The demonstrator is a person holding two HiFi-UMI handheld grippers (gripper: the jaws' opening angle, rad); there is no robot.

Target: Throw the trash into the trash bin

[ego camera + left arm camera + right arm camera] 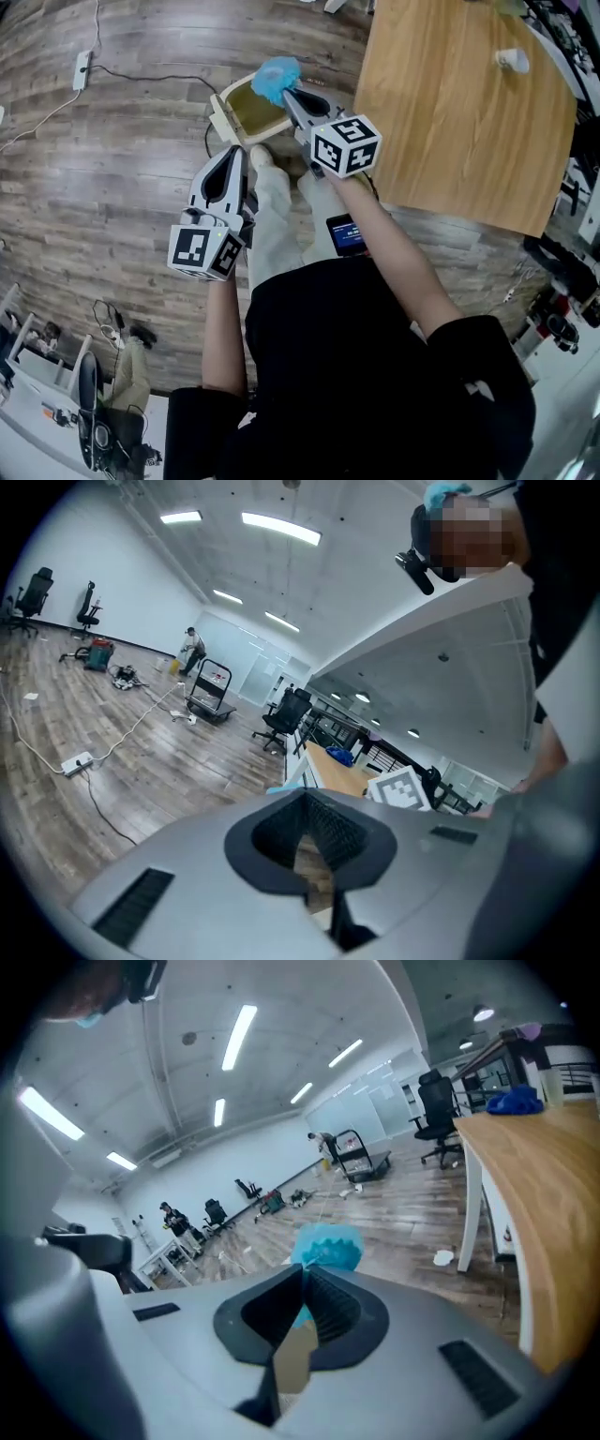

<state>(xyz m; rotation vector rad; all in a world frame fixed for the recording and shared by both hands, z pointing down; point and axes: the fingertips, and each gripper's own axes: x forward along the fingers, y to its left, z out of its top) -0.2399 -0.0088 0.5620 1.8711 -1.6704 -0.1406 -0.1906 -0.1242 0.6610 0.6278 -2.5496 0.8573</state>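
Observation:
The trash is a crumpled light-blue wad (277, 80); my right gripper (289, 94) is shut on it and holds it over the far right rim of the trash bin (228, 111), a square pale box with an olive-lined inside, standing on the floor. In the right gripper view the blue wad (326, 1246) sticks out past the closed fingertips of the right gripper (305, 1277). My left gripper (234, 157) hangs lower and to the left, near the bin's front edge, shut with nothing in it. The left gripper (306, 797) points out across the room in its own view.
A wooden table (459, 103) stands right of the bin, with a small white object (513, 61) on its far side. A power strip (82, 67) and its cable lie on the wood floor at the left. Office chairs and a cart stand far off.

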